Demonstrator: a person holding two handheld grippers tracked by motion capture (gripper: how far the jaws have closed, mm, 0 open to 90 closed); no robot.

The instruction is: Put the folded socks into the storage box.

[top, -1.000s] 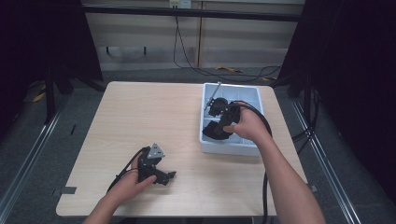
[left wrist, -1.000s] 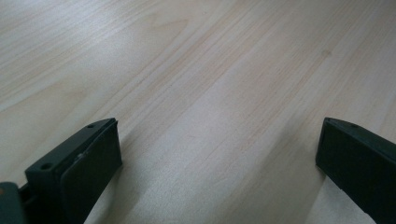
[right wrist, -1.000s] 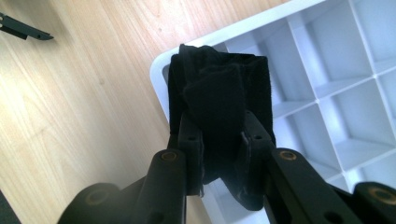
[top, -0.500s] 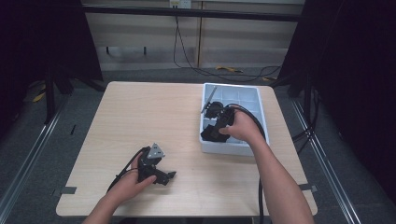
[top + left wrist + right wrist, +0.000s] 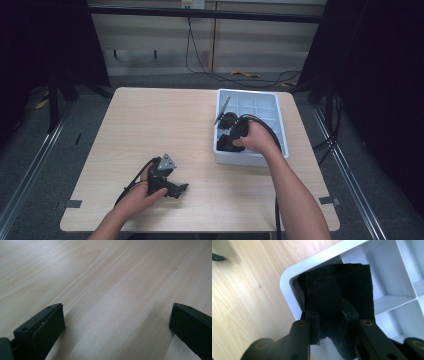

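Clearly, a folded black felt cloth [image 5: 352, 287] is gripped by the right gripper [image 5: 329, 325] fingers inside the white compartmented plastic tray's [image 5: 287, 290] corner cell, its long axis running away from them; its lower end is hidden. The left gripper [image 5: 117, 322] fingers are held open over the wooden worktop [image 5: 105, 277].

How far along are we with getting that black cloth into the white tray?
Nearly placed: the right gripper, jaws just eased wider, holds the black cloth over the corner compartment of the white tray. Left: let go and withdraw. The left gripper rests open on the table.
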